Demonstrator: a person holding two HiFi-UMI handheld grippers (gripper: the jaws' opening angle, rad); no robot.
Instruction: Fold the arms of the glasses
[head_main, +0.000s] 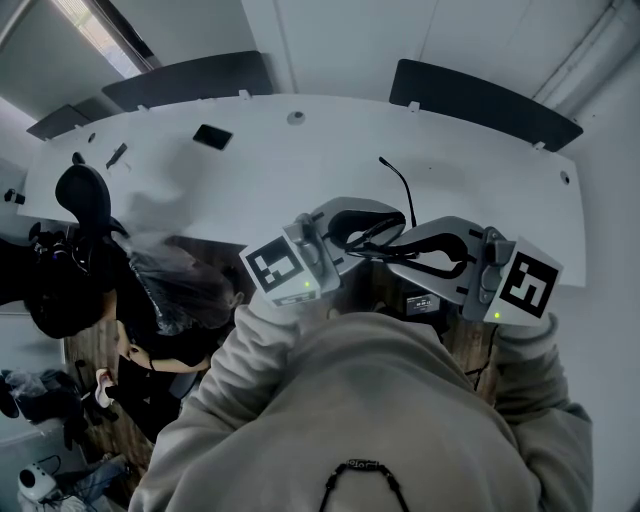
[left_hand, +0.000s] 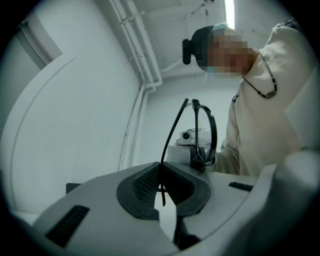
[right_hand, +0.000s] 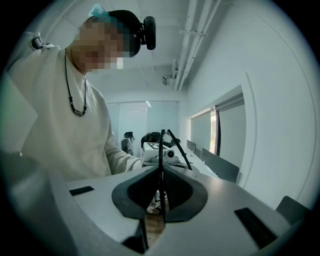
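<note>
in the middle of the head view we held the glasses (head_main: 392, 232) in the air between both grippers, above the near edge of the white table (head_main: 250, 170). our left gripper (left_hand: 161, 182) had its jaws closed tight on one thin black arm (left_hand: 173, 132), which rose up the centre of its view. our right gripper (right_hand: 161, 189) had its jaws pinched on the dark frame (right_hand: 161, 145), seen edge-on at centre.
</note>
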